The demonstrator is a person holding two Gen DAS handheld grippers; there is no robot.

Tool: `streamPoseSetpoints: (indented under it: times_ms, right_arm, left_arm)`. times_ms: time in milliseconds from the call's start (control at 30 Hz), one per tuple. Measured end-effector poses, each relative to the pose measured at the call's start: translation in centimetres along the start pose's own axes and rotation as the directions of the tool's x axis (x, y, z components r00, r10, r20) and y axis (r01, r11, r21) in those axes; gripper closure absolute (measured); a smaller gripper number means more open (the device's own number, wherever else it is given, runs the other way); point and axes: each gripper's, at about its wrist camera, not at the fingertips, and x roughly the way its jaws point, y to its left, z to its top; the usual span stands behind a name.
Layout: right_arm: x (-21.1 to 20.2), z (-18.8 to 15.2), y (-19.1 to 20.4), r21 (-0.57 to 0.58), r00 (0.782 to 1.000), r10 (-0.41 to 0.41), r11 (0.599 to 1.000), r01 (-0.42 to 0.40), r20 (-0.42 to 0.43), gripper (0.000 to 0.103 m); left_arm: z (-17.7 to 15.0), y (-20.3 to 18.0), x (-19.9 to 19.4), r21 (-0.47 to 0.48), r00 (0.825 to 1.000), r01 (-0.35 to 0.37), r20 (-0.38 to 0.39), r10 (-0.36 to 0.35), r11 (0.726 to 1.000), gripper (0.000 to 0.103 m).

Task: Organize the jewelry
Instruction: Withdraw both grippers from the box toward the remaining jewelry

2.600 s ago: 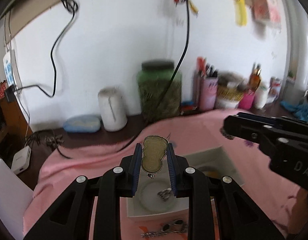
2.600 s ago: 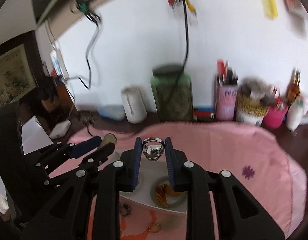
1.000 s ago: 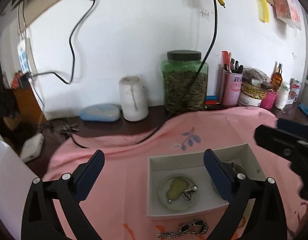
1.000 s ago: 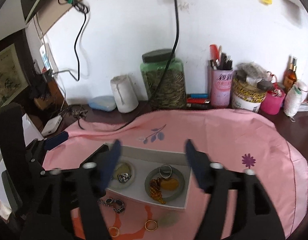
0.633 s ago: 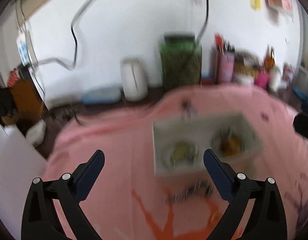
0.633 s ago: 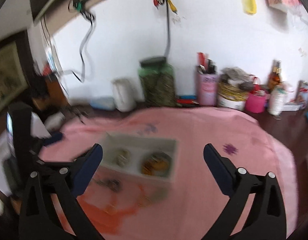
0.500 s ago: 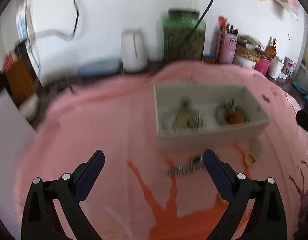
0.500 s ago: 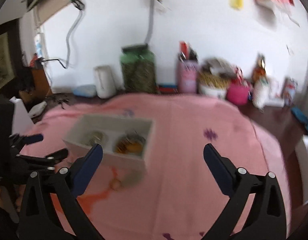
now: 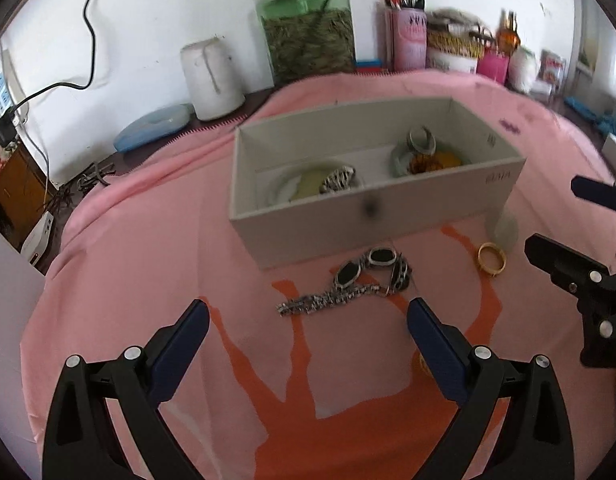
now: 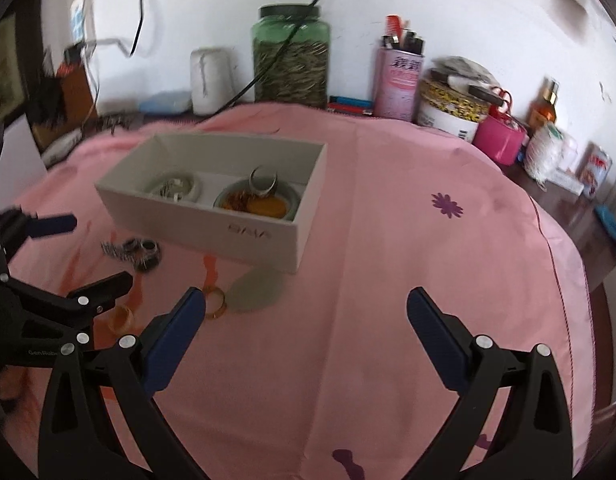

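Observation:
A white open box [image 9: 372, 216] [image 10: 243, 236] stands on the pink cloth with two small dishes of jewelry inside: a pale pendant and silver piece [image 9: 328, 180], and a silver ring with orange pieces [image 9: 424, 152] [image 10: 259, 192]. In front of the box lie a silver chain bracelet with black stones [image 9: 348, 284] [image 10: 135, 254], a gold ring [image 9: 491, 258] [image 10: 213, 300] and a pale jade pendant [image 10: 255, 290]. My left gripper [image 9: 308, 332] is open and empty, just short of the bracelet. My right gripper [image 10: 305, 320] is open and empty over bare cloth right of the pendant.
Along the wall behind stand a green glass jar [image 9: 308, 20], a white jug [image 9: 209, 72], a pink pen holder [image 10: 398, 80], a yellow tin [image 10: 452, 104] and a pink pot [image 10: 502, 138]. A black cable hangs down by the jar. The table edge falls away at the right.
Both grippers let go of their pieces into the box dishes, opened wide, and drew back and down to the cloth in front of the box.

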Motion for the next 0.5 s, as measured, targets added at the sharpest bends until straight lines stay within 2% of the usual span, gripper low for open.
streamPoseSetpoints:
  times_ms: [133, 267, 400, 433, 500]
  right_arm:
    - [-0.1, 0.1, -1.3, 0.075, 1.000, 0.021, 0.997, -0.022, 0.011, 0.008]
    - [0.7, 0.1, -2.2, 0.126, 0.998, 0.054, 0.991, -0.051, -0.023, 0.027]
    - [1.1, 0.0, -2.3, 0.156, 0.995, 0.086, 0.985, -0.078, -0.045, 0.047]
    - [1.2, 0.0, -2.2, 0.156, 0.995, 0.087, 0.985, -0.078, -0.047, 0.052]
    - [1.3, 0.1, -1.6, 0.150, 0.995, 0.088, 0.985, -0.079, -0.051, 0.055]
  left_arm:
    - [-0.1, 0.2, 0.0, -0.009, 1.000, 0.016, -0.004, -0.016, 1.000, 0.006]
    - [-0.3, 0.5, 0.2, -0.044, 0.999, 0.037, 0.002, -0.037, 0.998, 0.004]
    - [-0.4, 1.6, 0.7, -0.108, 0.994, 0.105, -0.013, -0.107, 0.989, 0.004]
    - [-0.3, 1.6, 0.7, -0.099, 0.995, 0.101, -0.013, -0.103, 0.990, 0.004]
    - [-0.4, 1.5, 0.7, -0.101, 0.995, 0.099, -0.011, -0.101, 0.990, 0.004]
